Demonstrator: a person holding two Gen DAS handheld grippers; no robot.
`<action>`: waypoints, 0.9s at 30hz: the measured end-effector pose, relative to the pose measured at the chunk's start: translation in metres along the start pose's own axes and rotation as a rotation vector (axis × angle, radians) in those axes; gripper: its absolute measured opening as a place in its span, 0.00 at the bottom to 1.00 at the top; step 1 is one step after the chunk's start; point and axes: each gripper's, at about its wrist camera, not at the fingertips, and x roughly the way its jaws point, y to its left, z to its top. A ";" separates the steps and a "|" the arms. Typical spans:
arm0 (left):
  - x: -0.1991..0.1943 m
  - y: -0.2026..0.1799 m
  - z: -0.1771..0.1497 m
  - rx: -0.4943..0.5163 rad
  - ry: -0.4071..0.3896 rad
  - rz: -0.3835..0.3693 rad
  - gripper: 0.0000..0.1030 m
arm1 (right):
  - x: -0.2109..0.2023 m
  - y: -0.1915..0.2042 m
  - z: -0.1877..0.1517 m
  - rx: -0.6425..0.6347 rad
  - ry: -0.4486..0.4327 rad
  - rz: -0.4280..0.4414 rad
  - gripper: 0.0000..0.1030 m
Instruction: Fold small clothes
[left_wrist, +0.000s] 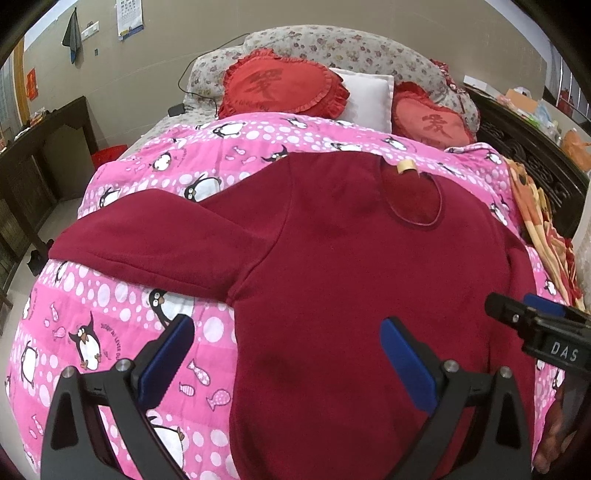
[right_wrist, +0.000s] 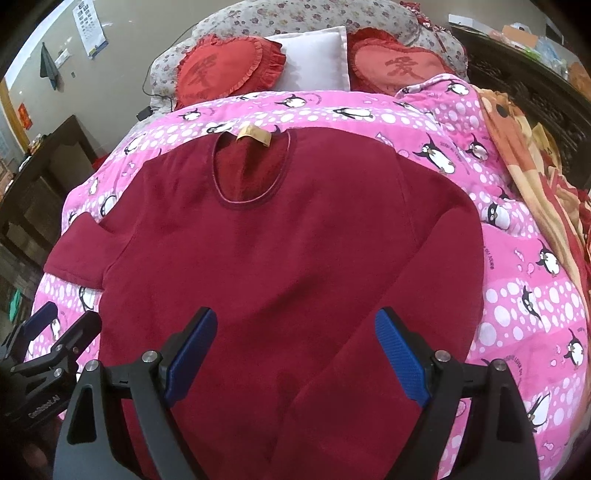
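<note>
Sweater (right_wrist: 280, 258) flat, front up, on quilt (right_wrist: 517, 295), sleeves out | left gripper (left_wrist: 288, 354) and right gripper (right_wrist: 295, 354) both spread, pinching nothing | step: we judge folding not begun | next: pinch a sleeve, fold inward.

We note one dark red fleece pullover (right_wrist: 280, 258) spread flat and face up on the pink penguin-print quilt (right_wrist: 517, 295), round neckline toward the pillows with a tan label at the back of the collar. One sleeve extends sideways across the quilt; the other lies folded down along the body toward the hem.
</note>
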 end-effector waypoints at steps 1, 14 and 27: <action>0.000 0.000 0.000 0.000 0.000 0.000 0.99 | 0.001 0.000 0.001 0.000 0.000 -0.001 0.68; 0.011 0.010 0.003 -0.025 0.012 0.010 0.99 | 0.013 0.006 0.002 -0.012 0.017 -0.007 0.68; 0.016 0.024 0.005 -0.046 0.015 0.020 0.99 | 0.021 0.015 0.002 -0.023 0.030 -0.008 0.68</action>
